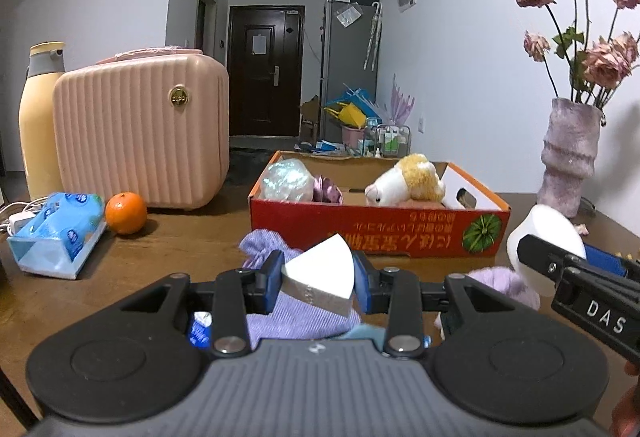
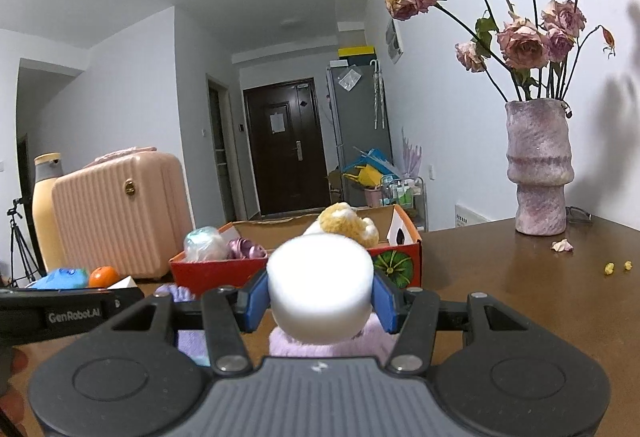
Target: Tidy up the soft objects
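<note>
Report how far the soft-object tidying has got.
Done: the box already holds a plush toy, a pearly bundle and a purple piece. In hand: left claw grips a wedge sponge; right claw grips a round sponge. Left: both sponges to drop in, plus the lilac knits on the table.

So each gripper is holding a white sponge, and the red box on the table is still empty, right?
Not quite. Both grippers do hold white sponges, the left gripper a wedge sponge, the right gripper a round sponge, but the left wrist view shows the red box already holds a plush toy.
</note>
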The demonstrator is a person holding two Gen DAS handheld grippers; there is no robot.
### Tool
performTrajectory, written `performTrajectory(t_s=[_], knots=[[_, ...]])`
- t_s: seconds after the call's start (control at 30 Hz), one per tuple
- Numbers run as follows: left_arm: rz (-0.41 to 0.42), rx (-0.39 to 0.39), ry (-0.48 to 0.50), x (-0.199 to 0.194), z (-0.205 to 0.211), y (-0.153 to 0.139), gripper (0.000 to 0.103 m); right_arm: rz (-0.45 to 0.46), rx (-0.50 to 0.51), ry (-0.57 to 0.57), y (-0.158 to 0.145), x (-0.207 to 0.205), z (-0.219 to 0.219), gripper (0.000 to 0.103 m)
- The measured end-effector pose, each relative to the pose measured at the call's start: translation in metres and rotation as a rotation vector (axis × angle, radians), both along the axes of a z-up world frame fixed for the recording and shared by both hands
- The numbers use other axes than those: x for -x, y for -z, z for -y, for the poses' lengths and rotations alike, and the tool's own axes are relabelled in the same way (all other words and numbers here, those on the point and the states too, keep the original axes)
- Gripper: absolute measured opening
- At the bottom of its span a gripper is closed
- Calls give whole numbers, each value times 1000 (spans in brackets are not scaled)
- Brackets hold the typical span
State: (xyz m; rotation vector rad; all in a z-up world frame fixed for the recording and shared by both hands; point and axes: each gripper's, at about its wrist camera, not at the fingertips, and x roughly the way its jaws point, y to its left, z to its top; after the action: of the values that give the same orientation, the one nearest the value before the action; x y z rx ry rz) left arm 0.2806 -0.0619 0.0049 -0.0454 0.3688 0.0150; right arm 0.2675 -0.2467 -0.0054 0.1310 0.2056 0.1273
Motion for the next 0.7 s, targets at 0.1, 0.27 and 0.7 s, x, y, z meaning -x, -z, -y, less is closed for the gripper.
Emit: performTrajectory(t_s=[0.1,0.27,0.7], knots=[[6,4,-2,-12,3,-1,37,7,-3,2,-1,-10,2,53],[19,10,-4,-30,9,-4,37,19,-6,6,-2,-27,5,53],[34,17,6,-72,22,-6,37,28,-12,17,-1,-67,15,53]])
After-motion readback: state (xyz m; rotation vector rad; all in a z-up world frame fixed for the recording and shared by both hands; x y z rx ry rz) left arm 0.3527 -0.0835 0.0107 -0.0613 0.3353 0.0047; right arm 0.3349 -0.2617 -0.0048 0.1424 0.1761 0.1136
